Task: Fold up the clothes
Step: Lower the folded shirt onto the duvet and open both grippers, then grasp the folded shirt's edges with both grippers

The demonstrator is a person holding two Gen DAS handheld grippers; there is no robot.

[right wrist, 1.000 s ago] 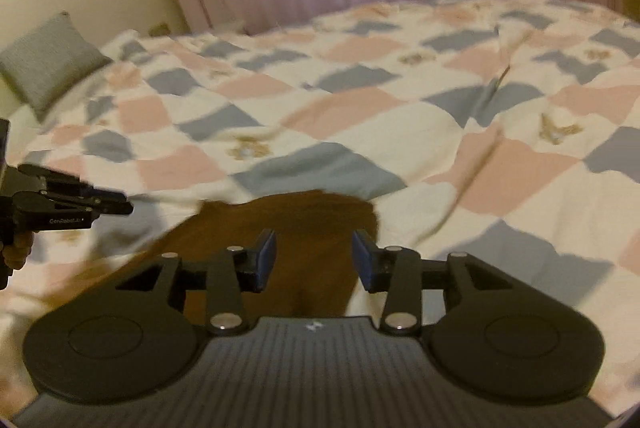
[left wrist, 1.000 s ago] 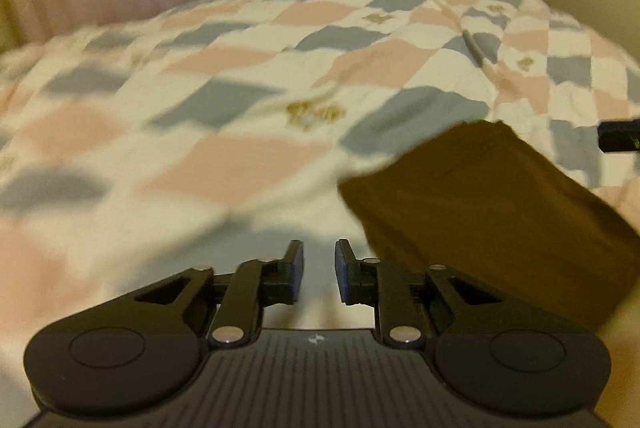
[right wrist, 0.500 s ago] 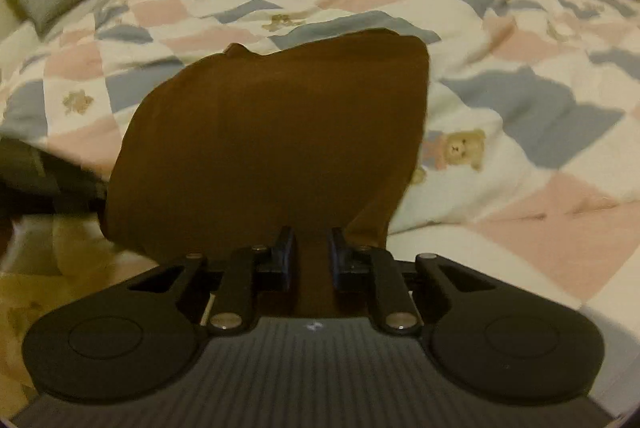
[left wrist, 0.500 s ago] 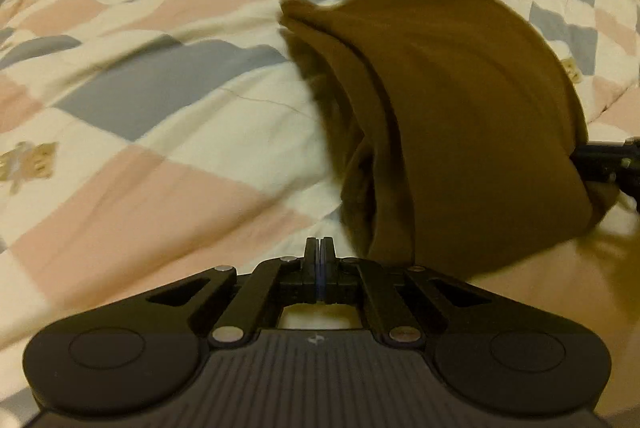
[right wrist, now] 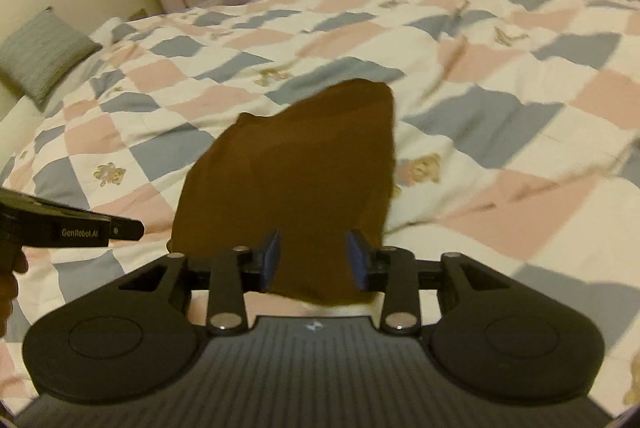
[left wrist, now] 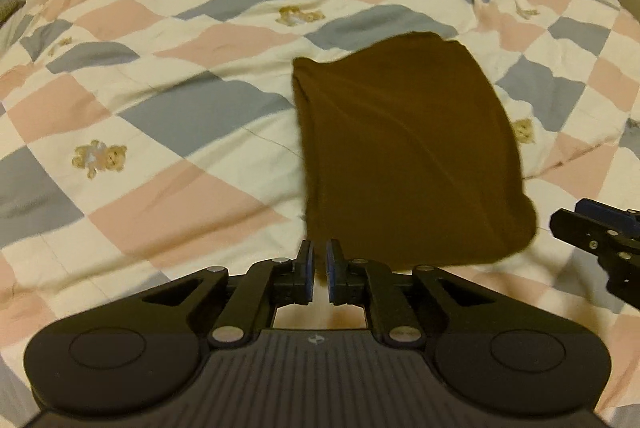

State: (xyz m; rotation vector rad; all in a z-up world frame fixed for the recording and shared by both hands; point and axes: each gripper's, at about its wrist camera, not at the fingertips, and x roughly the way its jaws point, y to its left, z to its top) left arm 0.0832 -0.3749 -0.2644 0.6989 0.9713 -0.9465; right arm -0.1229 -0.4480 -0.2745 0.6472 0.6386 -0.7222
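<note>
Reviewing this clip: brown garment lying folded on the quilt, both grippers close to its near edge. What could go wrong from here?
1. The right gripper is open with the brown garment's near edge between its fingers; pulling back carelessly could snag the cloth and undo the fold.
2. The left gripper, jaws a narrow gap apart, sits at the near left corner; a nudge could shift it.
3. The quilt is soft and wrinkled, so the fold may slump.

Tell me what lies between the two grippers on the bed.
The folded brown cloth lies between them. In the left wrist view it sits on the quilt, right of the left gripper and left of the right gripper.
</note>
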